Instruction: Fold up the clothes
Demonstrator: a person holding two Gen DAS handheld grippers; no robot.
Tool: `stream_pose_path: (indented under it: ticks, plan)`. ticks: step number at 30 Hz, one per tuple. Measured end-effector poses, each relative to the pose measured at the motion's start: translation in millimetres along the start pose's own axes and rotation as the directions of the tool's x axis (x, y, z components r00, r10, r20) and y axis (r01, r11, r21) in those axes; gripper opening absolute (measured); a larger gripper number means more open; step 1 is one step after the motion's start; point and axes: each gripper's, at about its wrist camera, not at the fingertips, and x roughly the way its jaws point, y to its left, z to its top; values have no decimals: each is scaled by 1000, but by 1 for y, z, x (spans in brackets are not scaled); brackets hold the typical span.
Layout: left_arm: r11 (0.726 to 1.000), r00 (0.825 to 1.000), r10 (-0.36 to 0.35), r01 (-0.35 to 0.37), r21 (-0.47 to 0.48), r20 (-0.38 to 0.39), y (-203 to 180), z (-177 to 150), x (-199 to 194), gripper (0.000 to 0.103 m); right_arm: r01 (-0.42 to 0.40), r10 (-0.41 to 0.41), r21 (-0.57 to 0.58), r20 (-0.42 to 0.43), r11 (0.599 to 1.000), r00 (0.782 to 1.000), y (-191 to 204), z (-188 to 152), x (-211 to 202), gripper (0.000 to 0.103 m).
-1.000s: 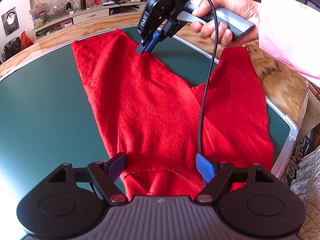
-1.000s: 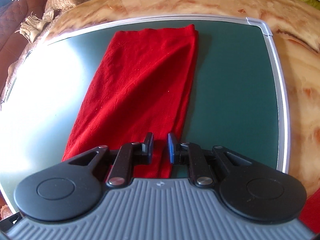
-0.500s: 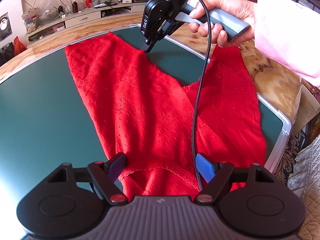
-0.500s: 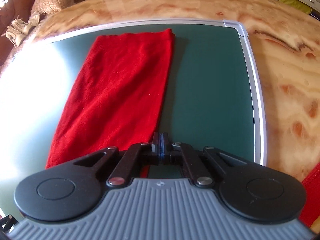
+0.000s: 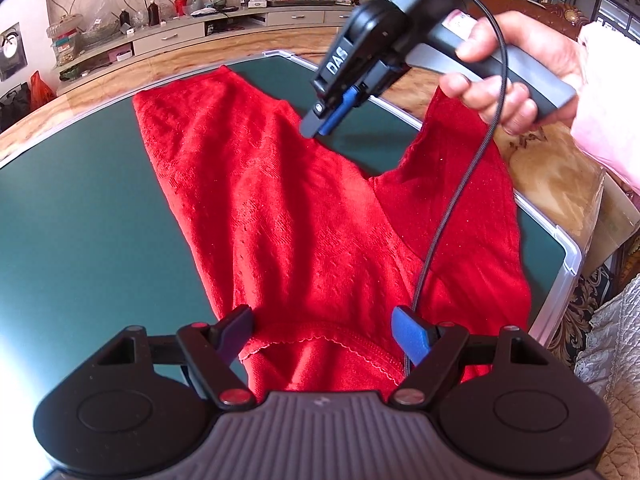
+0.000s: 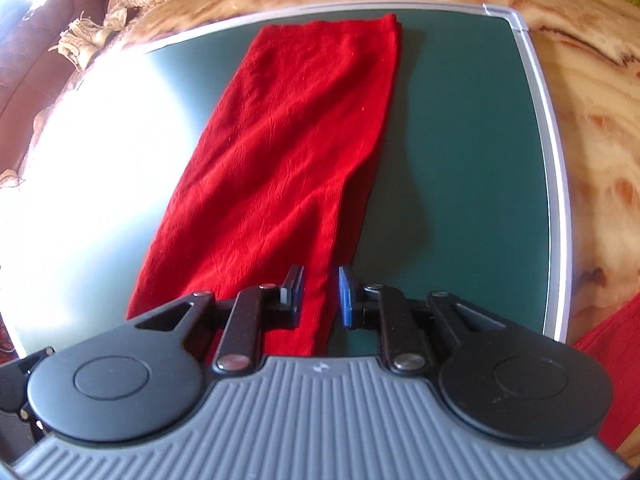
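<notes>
Lying flat on green mat [image 5: 80, 220]: red garment [image 5: 300, 220]. Left gripper [image 5: 324, 332] wide open, empty; right gripper [image 6: 320, 292] slightly parted, straddling fabric edge.

A: The garment [image 5: 304, 216] is soft red knit cloth, matt, with a faint woven-in pattern and a scalloped hem.

B: And the mat [image 5: 80, 216] under it?

A: Dark green, smooth, with a soft sheen; sun glares white off it. Its frame [image 6: 550, 168] looks like pale brushed metal or plastic, I can't tell which.

B: The table [image 6: 600, 92]?

A: Glossy, veined like polished marble or lacquered wood.

B: The tools?

A: The left gripper [image 5: 324, 330] and right gripper [image 6: 320, 290] are matt black plastic with ribbed grey housings, blue rubbery pads [image 5: 408, 330] and shiny metal rivets. The cable [image 5: 452, 204] is braided.
</notes>
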Motion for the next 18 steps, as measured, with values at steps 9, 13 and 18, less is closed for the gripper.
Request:
stream_pose_path:
  ticks: [9, 13, 18]
  plan:
    - [1000, 1000, 7, -7, -7, 0, 2, 0, -1, 82, 47, -47, -57, 9, 997, 999, 9, -7, 2, 14]
    - [1000, 1000, 6, -6, -10, 0, 3, 0, -1, 82, 51, -49, -62, 34, 997, 998, 10, -7, -3, 14]
    - [1000, 1000, 6, -6, -8, -1, 2, -2, -2, 82, 66, -64, -82, 22, 994, 998, 13, -8, 2, 14]
